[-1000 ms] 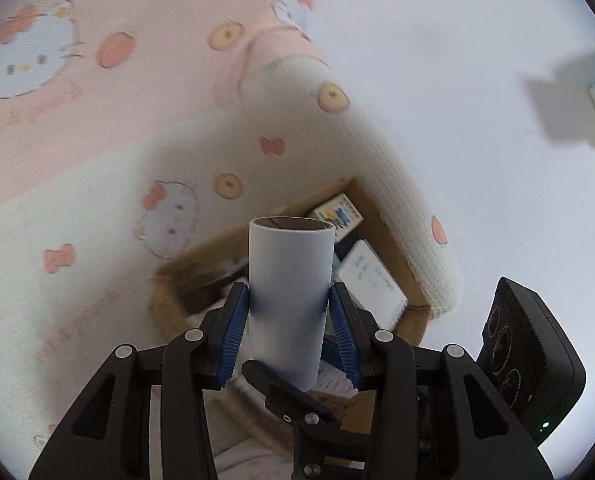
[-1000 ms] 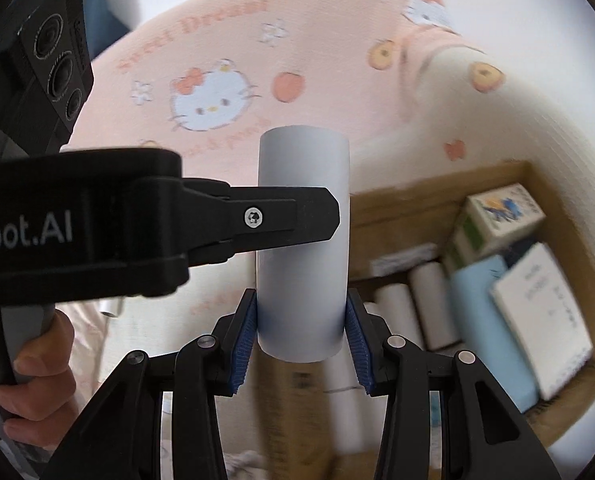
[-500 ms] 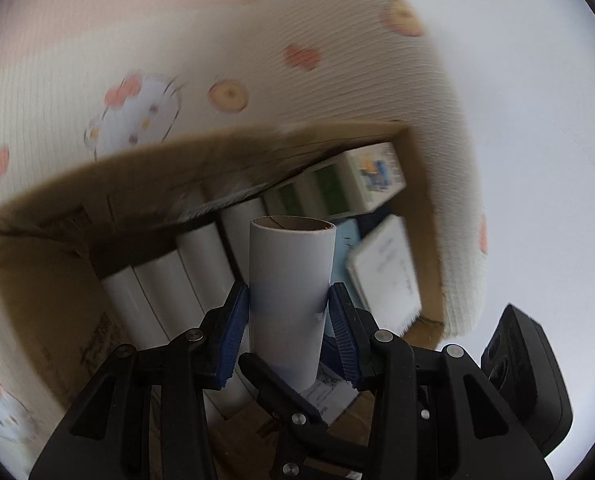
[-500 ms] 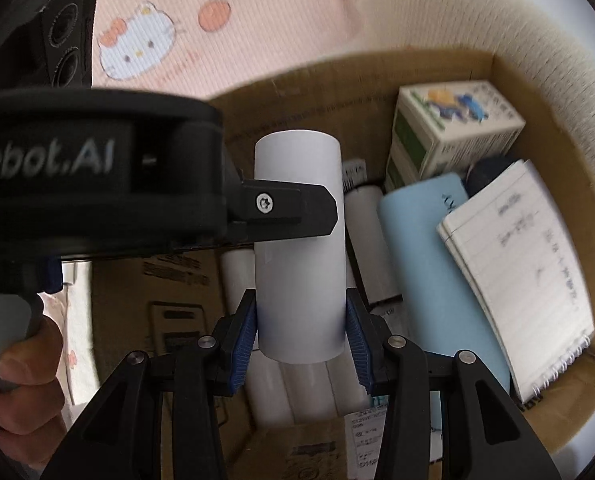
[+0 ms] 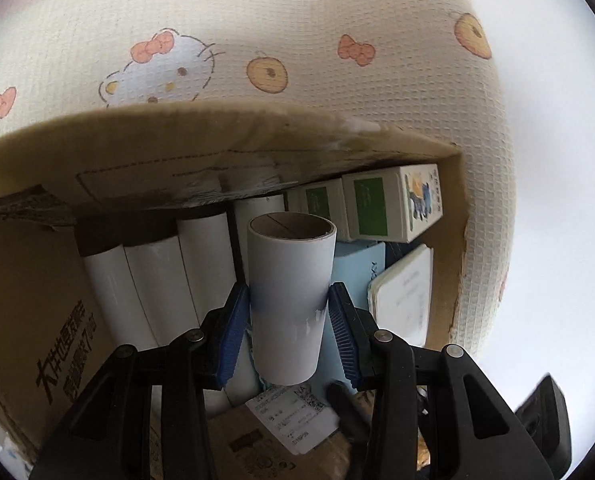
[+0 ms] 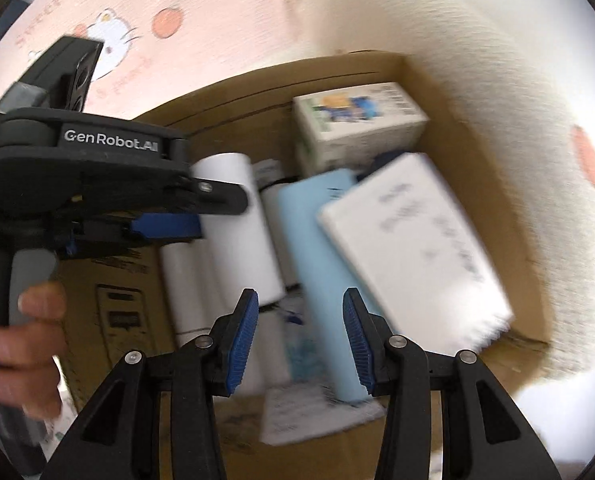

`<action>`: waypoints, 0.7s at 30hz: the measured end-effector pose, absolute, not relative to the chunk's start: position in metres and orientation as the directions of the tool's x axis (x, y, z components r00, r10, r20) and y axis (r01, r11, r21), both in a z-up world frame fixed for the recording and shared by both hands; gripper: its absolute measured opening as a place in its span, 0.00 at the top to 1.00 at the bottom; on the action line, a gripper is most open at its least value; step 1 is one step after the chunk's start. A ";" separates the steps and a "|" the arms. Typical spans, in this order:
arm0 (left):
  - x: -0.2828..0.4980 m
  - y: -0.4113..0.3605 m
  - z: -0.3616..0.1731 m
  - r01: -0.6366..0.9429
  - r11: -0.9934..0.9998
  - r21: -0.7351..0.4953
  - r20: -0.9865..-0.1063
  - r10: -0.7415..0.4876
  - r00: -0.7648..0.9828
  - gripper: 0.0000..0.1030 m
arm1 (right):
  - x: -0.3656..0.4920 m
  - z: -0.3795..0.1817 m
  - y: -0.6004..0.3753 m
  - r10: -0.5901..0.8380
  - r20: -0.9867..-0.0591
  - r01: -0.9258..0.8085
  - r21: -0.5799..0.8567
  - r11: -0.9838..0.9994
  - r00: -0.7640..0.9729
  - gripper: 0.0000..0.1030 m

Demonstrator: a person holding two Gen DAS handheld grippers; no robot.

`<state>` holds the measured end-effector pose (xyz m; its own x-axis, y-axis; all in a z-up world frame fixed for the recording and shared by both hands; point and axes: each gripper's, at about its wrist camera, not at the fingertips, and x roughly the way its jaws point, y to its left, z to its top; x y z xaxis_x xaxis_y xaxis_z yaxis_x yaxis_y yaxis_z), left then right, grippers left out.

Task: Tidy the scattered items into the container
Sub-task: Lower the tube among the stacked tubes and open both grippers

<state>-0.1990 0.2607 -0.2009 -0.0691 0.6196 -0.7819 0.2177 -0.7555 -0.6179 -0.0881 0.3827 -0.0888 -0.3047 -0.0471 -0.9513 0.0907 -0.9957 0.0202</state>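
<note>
My left claw [image 5: 289,336] grips the roll [image 5: 291,300] above the box [image 5: 29,300]; right claw [image 6: 300,338] empty, released.

Support surface: bed covered by a waffle-textured blanket [image 5: 317,92], cream with a pink band, printed with cartoon cats, bows and oranges. One cardboard box [image 5: 225,160] sits directly on the blanket, close to the blanket's rounded edge, beyond which the view is washed-out white. The blanket's other edges are out of view.
</note>
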 end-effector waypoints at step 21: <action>-0.206 0.278 -0.213 0.274 -0.812 -0.515 -0.853 0.517 -0.073 0.55 | -0.069 -0.070 0.397 0.062 -0.928 0.066 -0.092 -0.994 -0.368 0.60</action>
